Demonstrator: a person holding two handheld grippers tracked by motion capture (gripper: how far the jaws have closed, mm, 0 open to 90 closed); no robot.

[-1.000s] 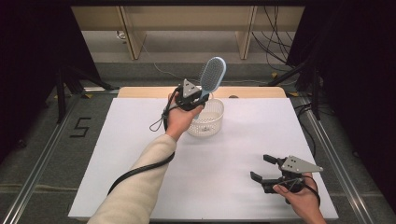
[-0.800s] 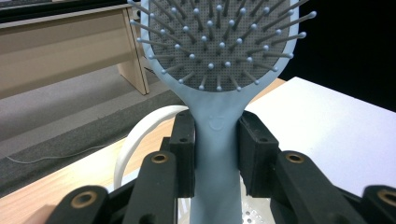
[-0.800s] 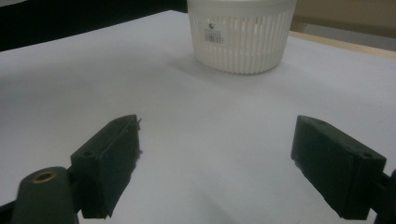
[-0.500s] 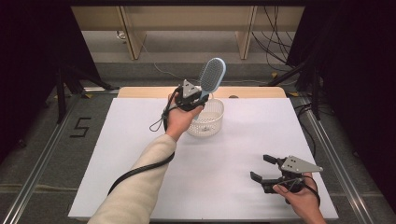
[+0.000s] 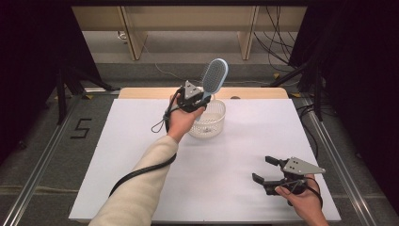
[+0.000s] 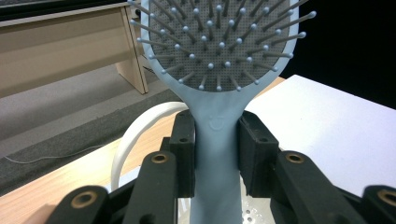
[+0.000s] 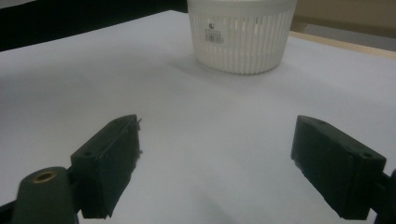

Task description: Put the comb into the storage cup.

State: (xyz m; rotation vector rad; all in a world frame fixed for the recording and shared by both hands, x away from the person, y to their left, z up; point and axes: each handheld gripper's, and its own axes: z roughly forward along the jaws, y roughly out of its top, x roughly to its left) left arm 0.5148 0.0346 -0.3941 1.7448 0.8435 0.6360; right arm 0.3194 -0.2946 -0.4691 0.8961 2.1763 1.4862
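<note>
High view: hairbrush (image 5: 214, 77), pale blue, long axis near upright with the head tilted up and to the right, held above the white basket (image 5: 209, 123) at the table's (image 5: 117, 155) far side by the left gripper (image 5: 200, 100). Left gripper view: jaws clamped on the handle, grey bristle pad facing the camera. Right gripper view: right gripper (image 7: 217, 163) jaws wide apart over bare table, basket beyond
</note>
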